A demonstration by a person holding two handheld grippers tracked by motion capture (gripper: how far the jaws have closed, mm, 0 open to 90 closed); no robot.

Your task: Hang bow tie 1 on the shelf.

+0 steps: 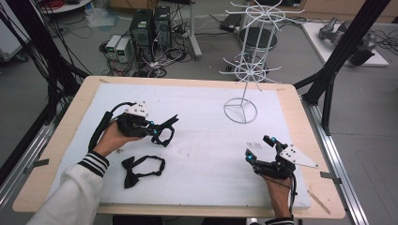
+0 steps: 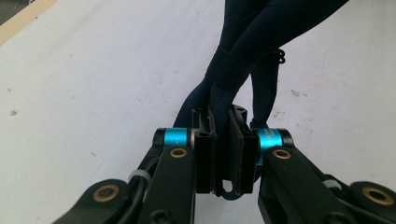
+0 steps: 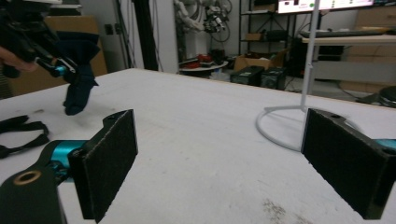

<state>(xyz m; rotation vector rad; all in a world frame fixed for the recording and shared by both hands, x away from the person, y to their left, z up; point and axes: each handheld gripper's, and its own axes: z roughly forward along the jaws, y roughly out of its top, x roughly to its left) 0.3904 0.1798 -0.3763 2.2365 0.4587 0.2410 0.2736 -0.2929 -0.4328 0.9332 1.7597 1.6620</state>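
The left gripper (image 1: 157,129) is clamped on a dark bow tie (image 1: 165,132); in the left gripper view its two pads are pressed close together with the tie's band pinched between them, and the rest of the fabric (image 2: 243,51) runs away from the jaws over the white mat. In the high view the tie sits at the jaw tips, over the left-centre of the mat (image 1: 202,154), well in from every edge; whether it touches the mat there cannot be told. A second bow tie (image 1: 141,169) lies flat on the mat nearer the person, just beside the left forearm and short of the mat's near edge. The right gripper (image 1: 259,149) rests low over the mat's right near part with its jaws standing wide apart and nothing between them; the right gripper view looks between the two pads across bare mat. The wire rack (image 1: 251,56) stands on its ring base (image 1: 240,111) toward the far right of the mat, apart from both grippers. Between the two grippers the middle of the mat is open, and so is the far left part. The mat stops short of the wooden table (image 1: 300,112) on all sides, leaving a narrow wood border; the right gripper's grey plate (image 1: 296,156) reaches close to the mat's right edge.
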